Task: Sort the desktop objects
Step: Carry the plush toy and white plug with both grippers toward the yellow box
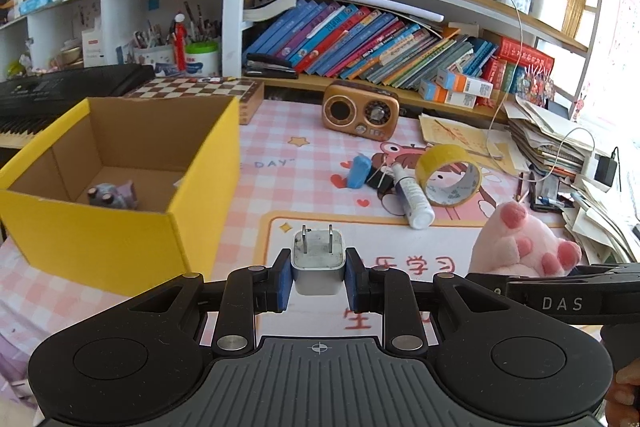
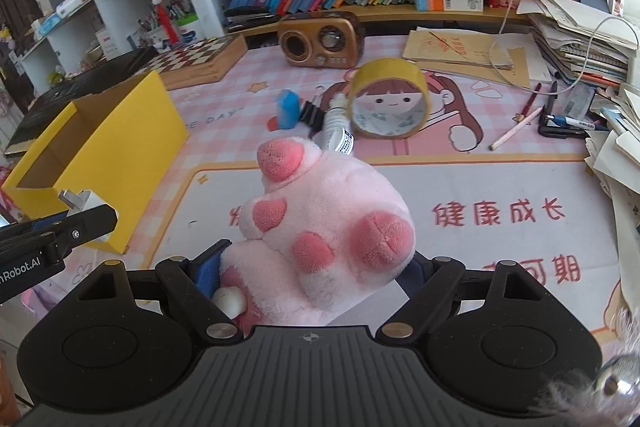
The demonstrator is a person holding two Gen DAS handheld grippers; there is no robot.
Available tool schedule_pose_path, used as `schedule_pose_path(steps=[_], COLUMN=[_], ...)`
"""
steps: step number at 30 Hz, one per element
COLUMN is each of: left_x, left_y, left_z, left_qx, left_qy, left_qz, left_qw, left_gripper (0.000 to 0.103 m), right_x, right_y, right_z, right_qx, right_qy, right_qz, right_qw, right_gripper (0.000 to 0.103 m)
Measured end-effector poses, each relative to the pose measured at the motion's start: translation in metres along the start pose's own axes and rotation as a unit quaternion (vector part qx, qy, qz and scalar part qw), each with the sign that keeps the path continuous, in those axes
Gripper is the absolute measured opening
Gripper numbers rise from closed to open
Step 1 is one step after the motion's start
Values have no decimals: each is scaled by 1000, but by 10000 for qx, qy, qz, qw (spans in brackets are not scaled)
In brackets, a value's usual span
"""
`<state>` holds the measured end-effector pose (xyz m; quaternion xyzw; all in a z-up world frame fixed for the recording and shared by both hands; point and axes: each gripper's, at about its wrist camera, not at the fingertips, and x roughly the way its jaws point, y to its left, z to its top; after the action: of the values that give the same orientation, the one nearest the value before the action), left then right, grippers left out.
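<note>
My left gripper is shut on a white plug adapter, prongs pointing forward, held above the mat to the right of the yellow cardboard box. The box holds a small purple toy. My right gripper is shut on a pink plush paw, also seen in the left wrist view. The adapter and box show at the left of the right wrist view. On the mat lie a yellow tape roll, a white bottle, a blue object and a black binder clip.
A brown retro radio stands at the back, with a chessboard and a keyboard at the left. Paper stacks, pens and cables crowd the right side. Bookshelves rise behind the pink desk mat.
</note>
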<state>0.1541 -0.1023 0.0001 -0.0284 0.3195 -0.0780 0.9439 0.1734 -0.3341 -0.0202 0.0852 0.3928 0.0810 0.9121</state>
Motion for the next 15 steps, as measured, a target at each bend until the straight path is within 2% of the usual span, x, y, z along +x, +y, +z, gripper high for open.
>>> schedule_pose_path(steps=[15], left_x=[-42], left_y=[65], left_z=[-21], left_qx=[-96], left_qy=[-45], left_qz=[-81], left_qw=[9999], left_gripper=[25], right_x=[-15], right_y=[80], right_z=[-34], right_qx=[-164], right_qy=[34], right_qz=[-44], right_qw=[9998], right_gripper=[82])
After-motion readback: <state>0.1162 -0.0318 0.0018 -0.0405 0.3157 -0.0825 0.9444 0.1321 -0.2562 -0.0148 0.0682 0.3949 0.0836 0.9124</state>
